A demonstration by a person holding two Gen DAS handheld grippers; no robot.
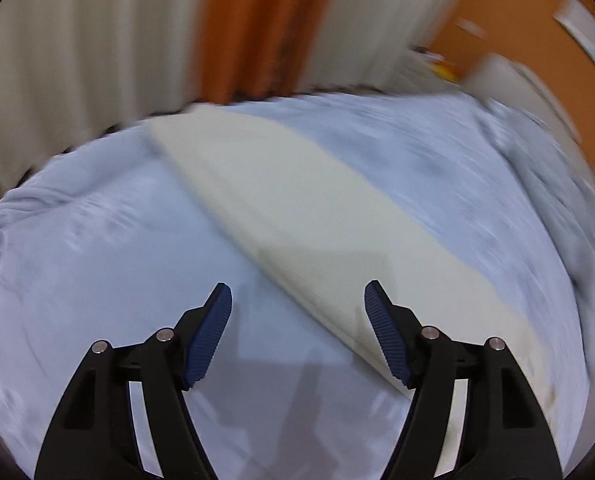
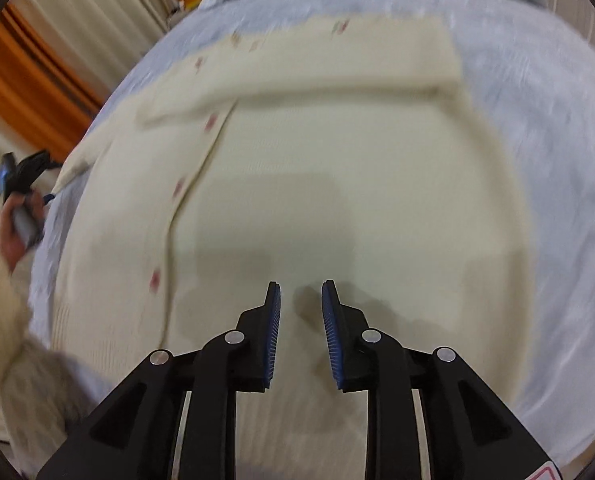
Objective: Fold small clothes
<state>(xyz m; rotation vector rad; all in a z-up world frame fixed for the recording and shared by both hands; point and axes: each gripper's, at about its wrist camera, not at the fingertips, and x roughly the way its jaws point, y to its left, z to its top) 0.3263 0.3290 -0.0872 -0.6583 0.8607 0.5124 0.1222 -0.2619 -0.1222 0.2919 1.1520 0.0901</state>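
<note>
A cream knitted cardigan [image 2: 317, 168] with small pink buttons lies flat on a pale blue bed sheet [image 2: 537, 160], one sleeve folded across its top. My right gripper [image 2: 300, 292] hovers over its lower middle, jaws a little apart with nothing between them. In the left wrist view the cardigan [image 1: 297, 208] runs as a blurred cream band from upper left to lower right. My left gripper [image 1: 297, 300] stands wide open above the sheet at the garment's edge, empty. In the right wrist view the left gripper [image 2: 17, 172] shows at the far left, held by a hand in a fluffy cream sleeve.
A crumpled grey-blue duvet [image 1: 557, 200] is bunched at the bed's far side. Cream and orange curtains [image 1: 249, 28] hang behind the bed. An orange wall [image 1: 517, 20] with blurred items stands at the right.
</note>
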